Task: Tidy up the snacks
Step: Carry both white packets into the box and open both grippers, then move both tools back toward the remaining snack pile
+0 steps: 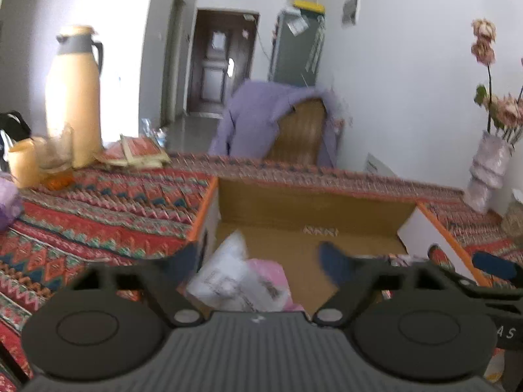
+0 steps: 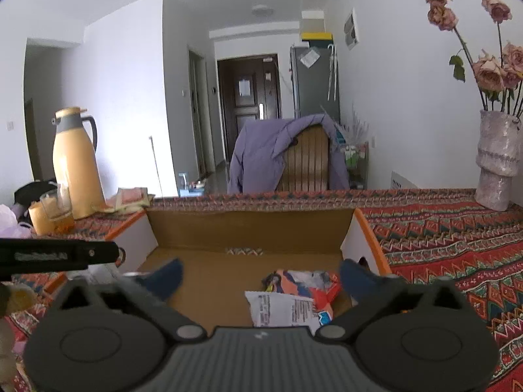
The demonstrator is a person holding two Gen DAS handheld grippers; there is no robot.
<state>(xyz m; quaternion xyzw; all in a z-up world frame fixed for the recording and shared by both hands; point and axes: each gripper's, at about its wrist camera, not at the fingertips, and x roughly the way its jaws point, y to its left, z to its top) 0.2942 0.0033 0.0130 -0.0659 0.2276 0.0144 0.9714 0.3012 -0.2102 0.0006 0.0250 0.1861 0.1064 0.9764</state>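
An open cardboard box (image 1: 310,202) with orange-edged flaps sits on the patterned tablecloth. In the left wrist view my left gripper (image 1: 258,256) stands open over the box's near left part. A white and pink snack packet (image 1: 238,277) lies loose between its fingers on the box floor. In the right wrist view my right gripper (image 2: 261,277) is open above the same box (image 2: 248,225). An orange, blue and white snack packet (image 2: 294,297) lies inside, close to the right finger (image 2: 356,277) and not pinched. Each gripper shows at the edge of the other's view.
A tall yellow thermos (image 2: 76,166), a glass (image 2: 57,210) and several flat packets (image 2: 130,197) stand at the back left of the tablecloth (image 2: 441,245). A vase of dried roses (image 2: 497,163) is at the back right. A chair draped with a purple jacket (image 2: 278,156) stands behind the table.
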